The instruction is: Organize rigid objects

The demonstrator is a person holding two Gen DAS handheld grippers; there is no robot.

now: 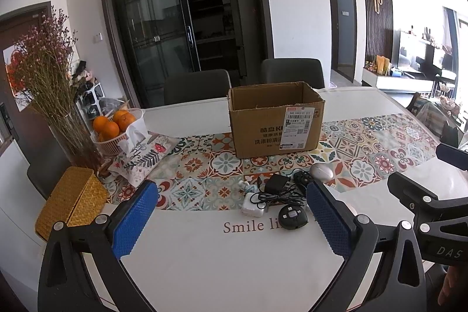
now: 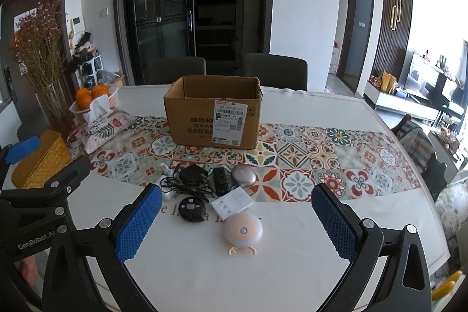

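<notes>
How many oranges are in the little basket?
3 show for certain in the pink basket at the table's left end: one in front, two at the back right, overlapping. The tissue pouch may hide more.

The box (image 2: 212, 114) stands on the runner (image 2: 336, 163) at mid-table — two chairs (image 2: 275, 70) behind it. Before it lies a cluster: charger (image 2: 193, 176), mouse (image 2: 243, 173), round lamp (image 2: 242, 230) nearest. Left of the box — tissue pouch (image 2: 101, 129), orange basket (image 2: 93, 101), vase (image 2: 54, 104).

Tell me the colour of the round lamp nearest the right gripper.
Pale peach and white, best seen in the right wrist view: lamp, right gripper.
</notes>
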